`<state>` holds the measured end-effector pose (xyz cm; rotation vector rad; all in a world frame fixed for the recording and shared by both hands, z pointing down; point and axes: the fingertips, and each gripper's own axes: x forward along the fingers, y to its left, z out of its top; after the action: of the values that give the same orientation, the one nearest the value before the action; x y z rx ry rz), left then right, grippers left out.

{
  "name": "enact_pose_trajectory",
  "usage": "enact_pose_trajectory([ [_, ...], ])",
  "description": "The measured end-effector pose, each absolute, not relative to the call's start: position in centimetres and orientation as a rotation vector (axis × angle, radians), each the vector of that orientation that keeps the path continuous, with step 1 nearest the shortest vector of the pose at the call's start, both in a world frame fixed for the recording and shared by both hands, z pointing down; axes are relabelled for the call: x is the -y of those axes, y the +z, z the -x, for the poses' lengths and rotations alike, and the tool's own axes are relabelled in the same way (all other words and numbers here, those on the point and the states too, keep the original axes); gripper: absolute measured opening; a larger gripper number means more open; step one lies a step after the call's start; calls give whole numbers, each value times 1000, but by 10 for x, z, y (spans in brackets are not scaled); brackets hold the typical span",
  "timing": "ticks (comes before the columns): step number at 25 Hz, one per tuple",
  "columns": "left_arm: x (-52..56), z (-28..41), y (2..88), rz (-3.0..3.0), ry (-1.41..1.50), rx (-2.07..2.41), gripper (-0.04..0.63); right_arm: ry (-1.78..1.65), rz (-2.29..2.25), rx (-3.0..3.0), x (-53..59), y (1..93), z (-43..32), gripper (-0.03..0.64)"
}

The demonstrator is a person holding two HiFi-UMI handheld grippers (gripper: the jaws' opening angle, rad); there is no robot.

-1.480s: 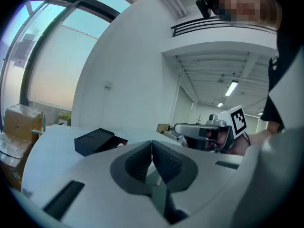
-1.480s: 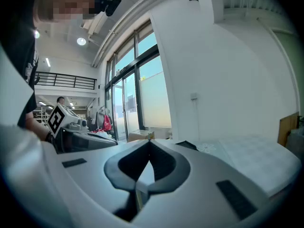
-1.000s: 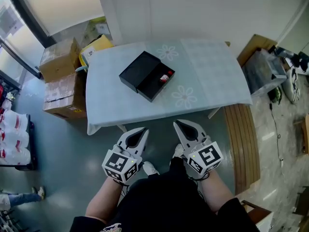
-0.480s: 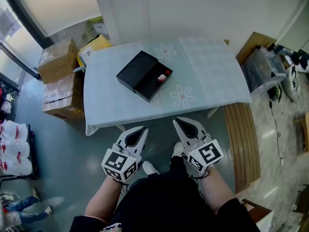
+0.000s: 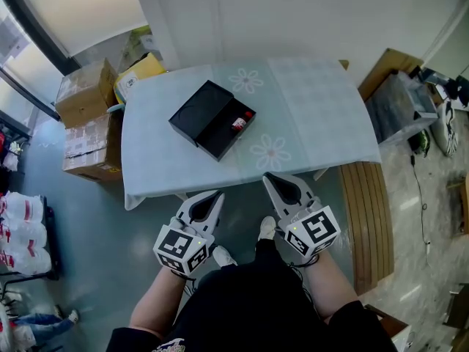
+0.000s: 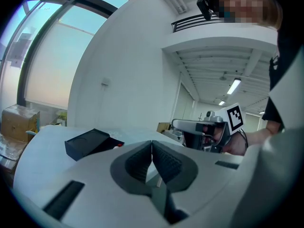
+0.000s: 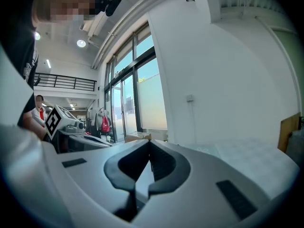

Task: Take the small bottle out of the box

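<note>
The left gripper (image 5: pixel 215 197) and the right gripper (image 5: pixel 270 179) both have their jaws pressed together, empty. They hang just short of the counter (image 5: pixel 322 123) edge. The small bottle (image 5: pixel 239 122) lies well ahead of them in the box (image 5: pixel 196 114) — its tray is open, I think so the bottle can be reached from above.

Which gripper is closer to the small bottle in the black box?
Right, by a little. The right gripper is at the near edge of the table, just right of the small bottle; the left gripper sits farther back, off the table, slightly to its left.
</note>
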<state>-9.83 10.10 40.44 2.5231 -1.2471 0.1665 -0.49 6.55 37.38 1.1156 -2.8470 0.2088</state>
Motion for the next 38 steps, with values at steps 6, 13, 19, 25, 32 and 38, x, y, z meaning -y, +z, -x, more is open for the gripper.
enact_pose_trajectory([
  [6, -74, 80, 406, -2503, 171, 1272, 29, 223, -1085, 2863, -35, 375, -12, 23],
  [13, -38, 62, 406, -2483, 173, 1315, 29, 235, -1048, 2877, 5, 379, -31, 23],
  [19, -9, 54, 411, -2455, 173, 1362, 29, 229, -994, 2884, 37, 384, -39, 23],
  [25, 17, 42, 413, -2424, 177, 1418, 29, 231, -920, 2898, 63, 387, -49, 23],
  [32, 37, 31, 415, -2372, 188, 1493, 29, 248, -814, 2927, 83, 389, -55, 23],
  [38, 46, 27, 421, -2341, 228, 1511, 29, 275, -770, 2936, 89, 394, -55, 23],
])
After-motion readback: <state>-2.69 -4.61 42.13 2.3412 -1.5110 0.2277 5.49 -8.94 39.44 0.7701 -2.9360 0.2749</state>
